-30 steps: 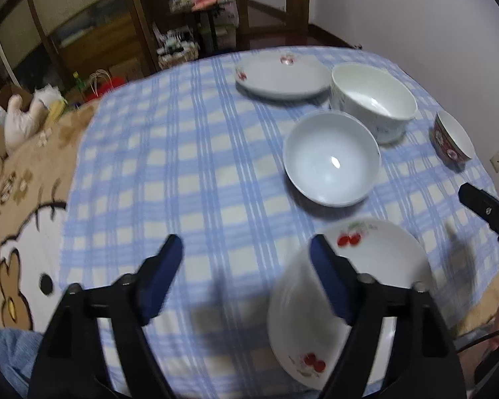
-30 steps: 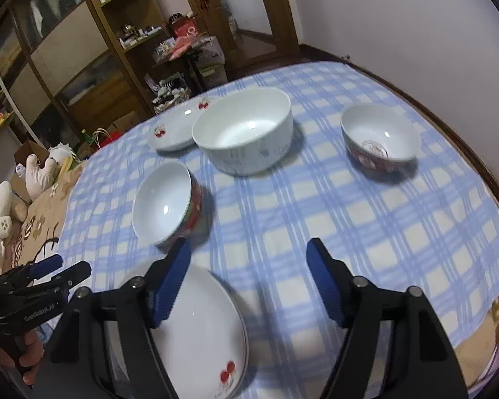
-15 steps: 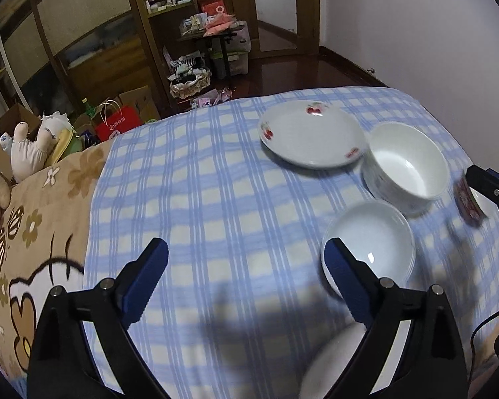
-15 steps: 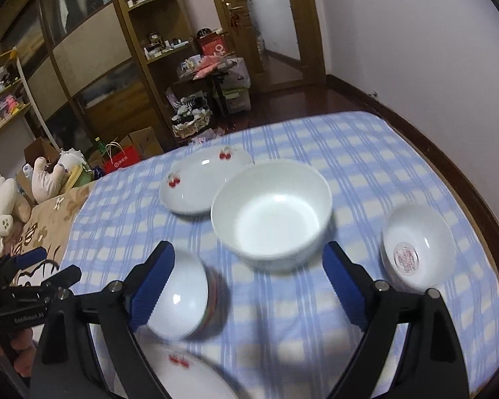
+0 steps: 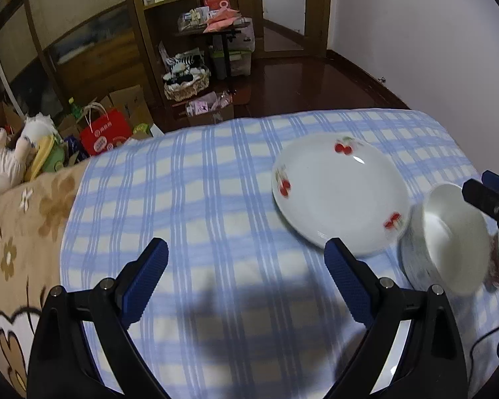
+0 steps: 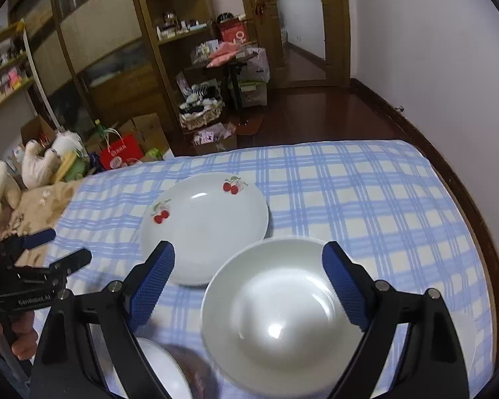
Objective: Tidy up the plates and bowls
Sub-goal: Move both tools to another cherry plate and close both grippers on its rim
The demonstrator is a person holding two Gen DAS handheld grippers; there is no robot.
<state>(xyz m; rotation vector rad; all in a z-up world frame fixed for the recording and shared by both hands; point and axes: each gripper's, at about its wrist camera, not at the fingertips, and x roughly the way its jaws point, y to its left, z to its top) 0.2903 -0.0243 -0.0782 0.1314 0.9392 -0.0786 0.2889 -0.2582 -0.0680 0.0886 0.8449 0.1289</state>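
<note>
Both sets of fingers are spread wide and grasp nothing. The left gripper (image 5: pixel 246 276) hangs over bare blue-checked cloth on the surface (image 5: pixel 199 199); the cherry plate (image 5: pixel 341 194) lies just beyond its right finger (image 5: pixel 347 282). The right gripper (image 6: pixel 248 282) hovers above the large white bowl (image 6: pixel 276 316), whose rim sits between its fingers, the plate (image 6: pixel 204 227) just ahead by its left finger (image 6: pixel 151 281)

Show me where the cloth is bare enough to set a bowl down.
Bare checked cloth lies left of the cherry plate, toward the brown blanket, and right of that plate up to the table's edge. It is crowded where the big white bowl sits beside the plate.
</note>
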